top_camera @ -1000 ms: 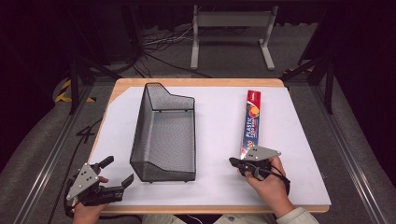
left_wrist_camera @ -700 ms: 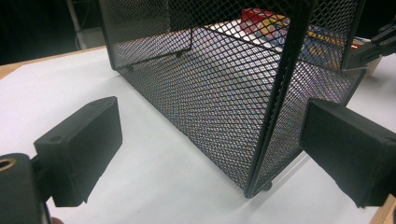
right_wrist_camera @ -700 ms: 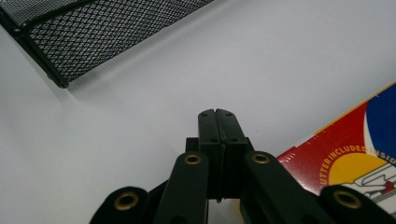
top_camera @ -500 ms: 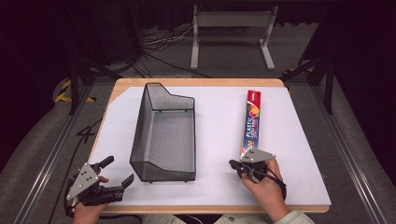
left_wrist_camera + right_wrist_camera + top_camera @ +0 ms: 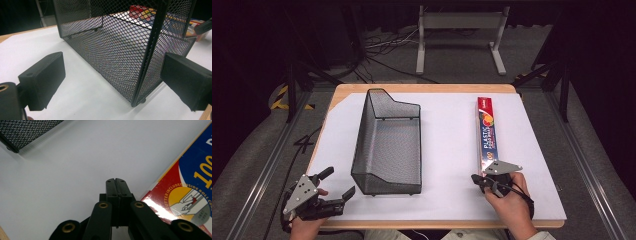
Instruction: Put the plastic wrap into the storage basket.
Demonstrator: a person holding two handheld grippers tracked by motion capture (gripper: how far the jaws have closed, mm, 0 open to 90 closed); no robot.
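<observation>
**Nothing moved yet – box on the worktop, basket empty**

We read the job as: wrap box goes into the mesh basket. Going big to small:

Worktop (image 5: 447,107): white sheet, carries just the two items.

Mesh basket (image 5: 388,145): centre-left of the high view, upright, open top, nothing inside as far as we can see. Waiting.

Plastic wrap box (image 5: 487,134): right of centre, lying flat, long axis running up-frame, well apart from the basket. Not lifted, not gripped.

Left claw (image 5: 341,195): lower left of the frame, jaws wide apart, holding nothing; in the left gripper view the basket's near corner sits between its pads (image 5: 42,78).

Right claw (image 5: 476,179): lower right, jaws pressed together on nothing, tip just beside the box's near end; the right gripper view shows it by the box's red corner (image 5: 175,202).

Our verdict: approx. zero done. Left: open the right claw, grip the box, carry it over, drop it in.
</observation>
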